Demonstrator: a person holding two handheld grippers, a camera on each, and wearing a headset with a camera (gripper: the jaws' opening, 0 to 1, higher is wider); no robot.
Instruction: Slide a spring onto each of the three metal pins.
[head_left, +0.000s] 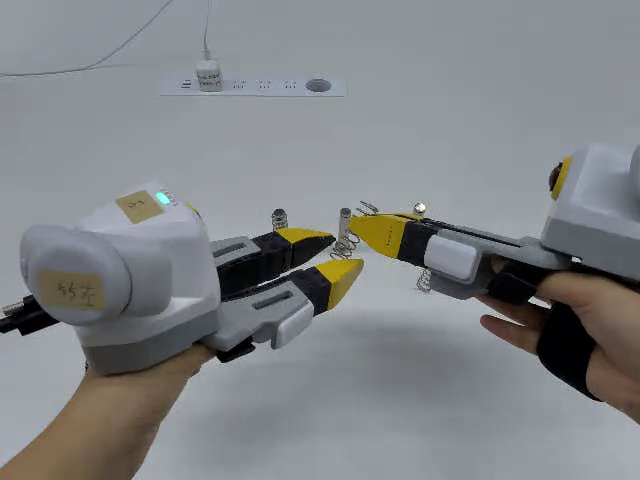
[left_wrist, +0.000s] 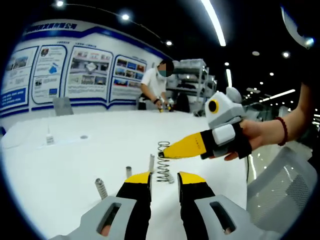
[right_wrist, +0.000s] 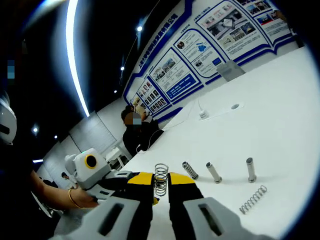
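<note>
With the right tool (right_wrist: 161, 184) pinching the spring (right_wrist: 160, 176) upright, centre its coil over the bare pin (right_wrist: 213, 171) at its 3 o'clock in the right gripper view, then lower straight; the left tool (left_wrist: 164, 177) is spread, empty.

Upright spring (right_wrist: 160, 181); two bare pins (right_wrist: 213, 172)

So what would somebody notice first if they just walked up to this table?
Two yellow-tipped grippers meet nose to nose over the white table. The right gripper pinches a held spring, and the left gripper faces it with its jaws apart. Just beyond stands a row of metal pins: a sprung pin and two bare pins, with a loose spring lying beside them.
</note>
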